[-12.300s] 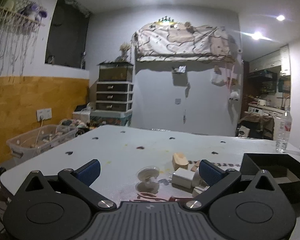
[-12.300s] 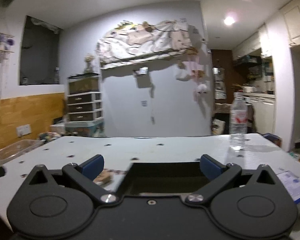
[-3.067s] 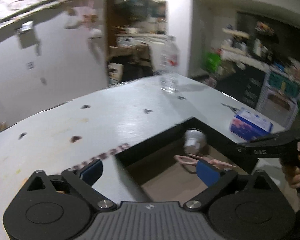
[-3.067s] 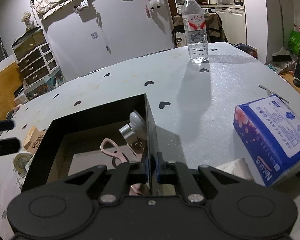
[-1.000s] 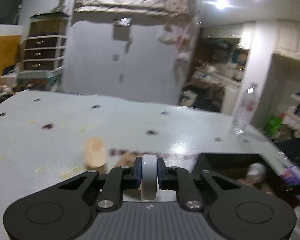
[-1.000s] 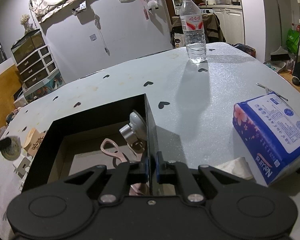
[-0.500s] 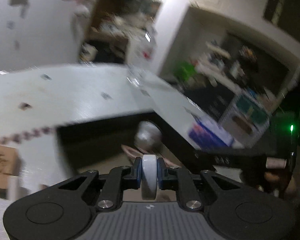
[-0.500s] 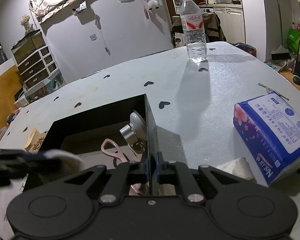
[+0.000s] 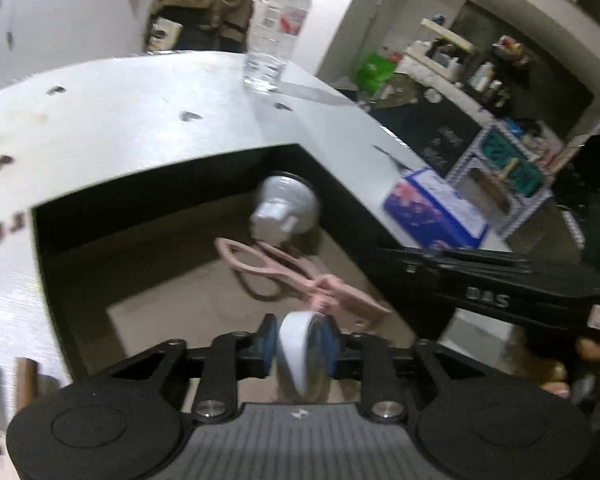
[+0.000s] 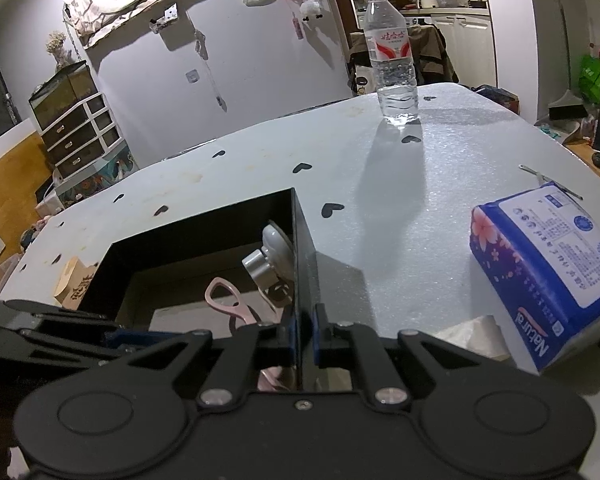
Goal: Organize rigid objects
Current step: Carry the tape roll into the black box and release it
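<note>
White tape roll [image 9: 298,350], pinched by left gripper [image 9: 299,346], now hovers over black box [image 9: 160,184].

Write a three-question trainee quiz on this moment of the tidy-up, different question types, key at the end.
1. True or false: the left tongs are shut on a white roll.
2. What do the right tongs clamp?
A. water bottle
B. wall of the black box
C. tissue pack
3. Fill in: inside the box lie pink ___ and a suction hook.

Key: 1 true; 2 B; 3 scissors.
</note>
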`<action>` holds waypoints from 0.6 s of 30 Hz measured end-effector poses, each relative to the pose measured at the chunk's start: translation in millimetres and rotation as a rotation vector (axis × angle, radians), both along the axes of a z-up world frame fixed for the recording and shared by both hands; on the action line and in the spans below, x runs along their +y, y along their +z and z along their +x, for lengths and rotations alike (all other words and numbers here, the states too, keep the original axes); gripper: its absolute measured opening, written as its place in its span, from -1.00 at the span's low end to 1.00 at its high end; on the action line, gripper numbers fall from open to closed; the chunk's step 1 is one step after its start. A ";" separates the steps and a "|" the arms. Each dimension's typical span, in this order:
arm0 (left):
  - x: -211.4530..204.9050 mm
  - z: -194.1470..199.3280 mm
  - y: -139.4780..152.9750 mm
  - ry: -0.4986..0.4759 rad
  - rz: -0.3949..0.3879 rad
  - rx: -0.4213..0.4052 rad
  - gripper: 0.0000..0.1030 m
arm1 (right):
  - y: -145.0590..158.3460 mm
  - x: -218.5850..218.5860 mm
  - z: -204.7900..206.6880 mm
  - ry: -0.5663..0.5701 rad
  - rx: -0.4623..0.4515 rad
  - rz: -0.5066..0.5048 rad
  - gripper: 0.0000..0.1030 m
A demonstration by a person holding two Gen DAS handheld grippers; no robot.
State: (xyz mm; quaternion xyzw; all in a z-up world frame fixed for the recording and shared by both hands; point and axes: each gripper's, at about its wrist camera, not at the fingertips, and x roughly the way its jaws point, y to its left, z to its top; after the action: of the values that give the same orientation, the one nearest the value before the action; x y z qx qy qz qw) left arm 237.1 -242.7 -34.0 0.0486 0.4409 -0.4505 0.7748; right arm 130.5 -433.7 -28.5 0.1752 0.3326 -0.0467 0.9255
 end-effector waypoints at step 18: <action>-11.7 2.3 0.2 0.005 0.167 -0.140 -0.14 | -2.7 -1.4 1.4 0.005 -0.002 0.007 -0.82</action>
State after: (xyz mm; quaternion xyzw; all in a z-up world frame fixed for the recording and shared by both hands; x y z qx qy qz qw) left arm 239.4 -254.4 -33.8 0.1435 0.4218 -0.4059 0.7980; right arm 132.0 -435.1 -31.2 0.1776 0.3323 -0.0429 0.9253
